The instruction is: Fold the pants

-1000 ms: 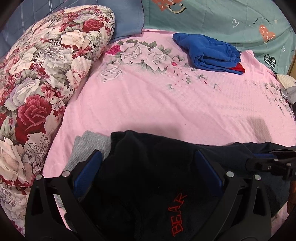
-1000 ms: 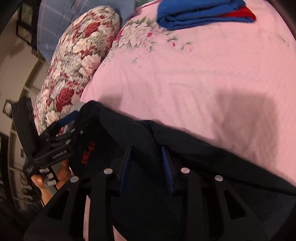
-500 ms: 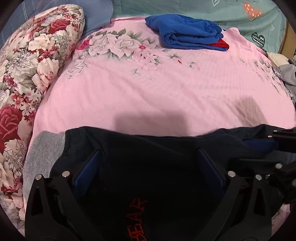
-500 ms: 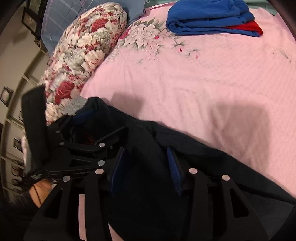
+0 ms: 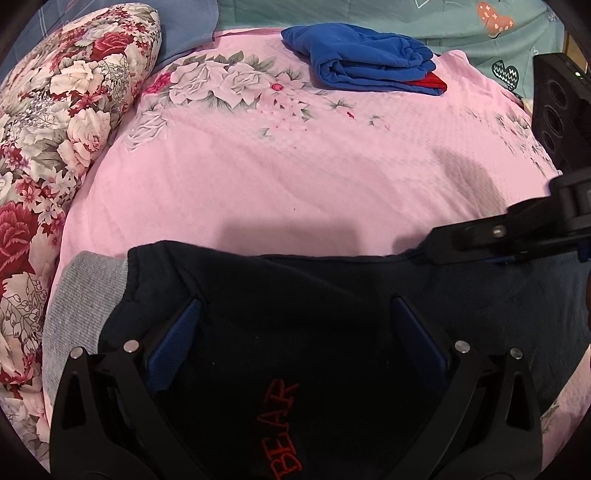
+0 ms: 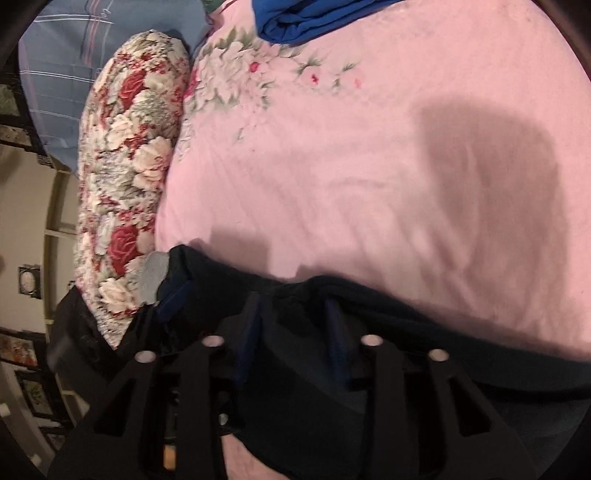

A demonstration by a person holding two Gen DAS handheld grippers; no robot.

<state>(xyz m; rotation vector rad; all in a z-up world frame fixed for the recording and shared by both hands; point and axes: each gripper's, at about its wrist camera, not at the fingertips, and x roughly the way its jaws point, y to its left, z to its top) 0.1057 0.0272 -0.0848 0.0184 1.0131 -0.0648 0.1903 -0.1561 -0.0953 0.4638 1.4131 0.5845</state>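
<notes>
Dark navy pants [image 5: 480, 295] with a red "BEAR" print [image 5: 280, 428] and a grey waistband [image 5: 85, 295] lie spread across the near part of the pink bed. My left gripper [image 5: 295, 301] is wide open low over the pants, with the fabric between its blue pads. The right gripper [image 5: 432, 247] comes in from the right at the pants' far edge. In the right wrist view that gripper [image 6: 293, 299] has its fingers close together, pinching a fold of the pants [image 6: 406, 332]. A blue pad [image 6: 173, 299] of the left gripper shows beside the waistband.
A pink flowered bedsheet [image 5: 295, 166] stretches ahead. A floral pillow [image 5: 55, 129] lies along the left side. A folded blue garment [image 5: 362, 62] with red under it sits at the far end, before a teal quilt [image 5: 480, 29].
The pants' far edge has been drawn out straighter across the bed. The right gripper has swung further right and rolled, and the BEAR print has shifted between my left fingers.
</notes>
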